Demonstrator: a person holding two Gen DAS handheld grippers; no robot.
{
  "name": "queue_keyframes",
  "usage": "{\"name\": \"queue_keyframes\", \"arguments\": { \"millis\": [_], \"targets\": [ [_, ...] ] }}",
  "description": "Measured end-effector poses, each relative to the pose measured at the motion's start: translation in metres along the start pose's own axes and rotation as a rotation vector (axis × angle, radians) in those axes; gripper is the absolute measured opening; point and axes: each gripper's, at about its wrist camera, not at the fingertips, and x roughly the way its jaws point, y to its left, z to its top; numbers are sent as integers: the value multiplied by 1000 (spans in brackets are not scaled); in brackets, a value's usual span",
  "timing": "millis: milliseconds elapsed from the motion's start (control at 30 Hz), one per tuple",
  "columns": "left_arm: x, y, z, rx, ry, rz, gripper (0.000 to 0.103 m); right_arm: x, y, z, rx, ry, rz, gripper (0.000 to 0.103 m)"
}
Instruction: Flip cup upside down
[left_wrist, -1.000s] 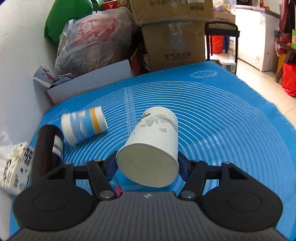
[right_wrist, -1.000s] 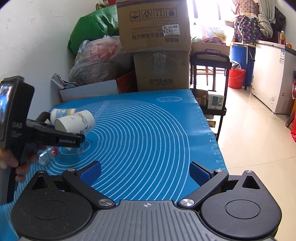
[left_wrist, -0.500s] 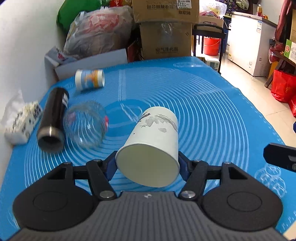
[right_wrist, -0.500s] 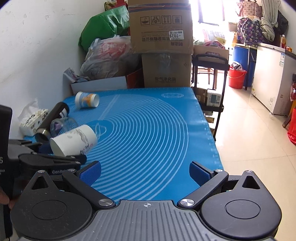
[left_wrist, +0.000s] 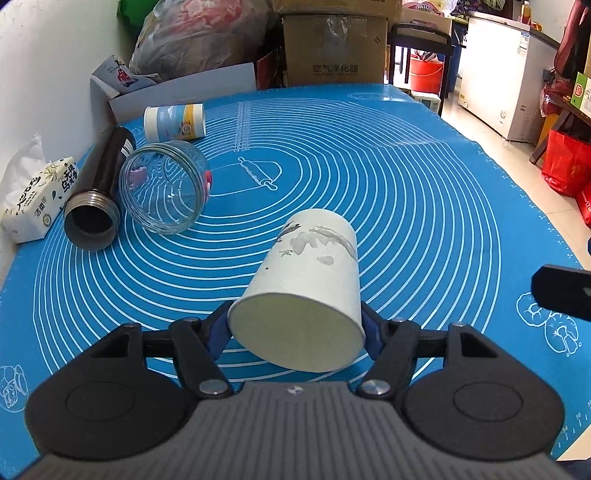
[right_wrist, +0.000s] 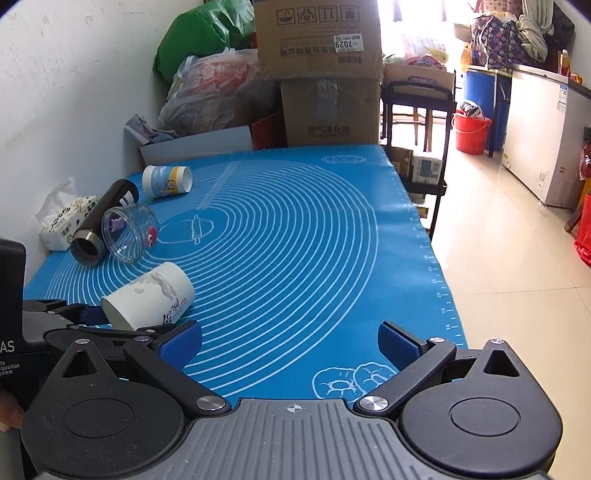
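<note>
A white paper cup (left_wrist: 310, 280) with grey markings is clamped between my left gripper's (left_wrist: 295, 328) blue pads near its flat base. The cup is tilted, its base toward the camera, its far end low over the blue mat (left_wrist: 424, 206). It also shows in the right wrist view (right_wrist: 147, 299), lying nearly sideways at the left, held by the left gripper (right_wrist: 129, 321). My right gripper (right_wrist: 290, 341) is open and empty over the mat's near edge.
A clear glass jar (left_wrist: 166, 188), a black flask (left_wrist: 99, 188) and a blue-and-white cup (left_wrist: 173, 122) lie on their sides at the mat's left. A tissue pack (left_wrist: 37, 195) sits by the wall. Boxes and bags stand behind the table; the table's edge and the floor are to the right.
My left gripper has pulled back toward the near edge and lowered with the cup, which now tilts further toward the mat. The right gripper has shifted slightly, still open.
</note>
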Motion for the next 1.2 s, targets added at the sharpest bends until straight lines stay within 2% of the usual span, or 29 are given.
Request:
{"name": "queue_keyframes", "arguments": {
  "millis": [67,267,700,800,967,1100,1200],
  "targets": [
    [1,0,0,-3,6,20,80,3,2,-1,-4,5,1,103],
    [4,3,0,-12,19,11,86,7,2,-1,-6,16,4,103],
    [-10,9,9,-36,-33,-10,89,5,5,0,-17,16,5,103],
    [-24,14,13,-45,-66,-25,89,2,6,3,-16,10,9,103],
    [-53,25,20,-51,-140,-8,92,-5,11,12,-14,-11,29,103],
    [-71,48,22,-109,-191,21,92,-8,21,23,-8,-18,59,103],
    [-75,69,21,-136,-200,40,93,-4,32,31,-4,-9,79,103]
  ]
}}
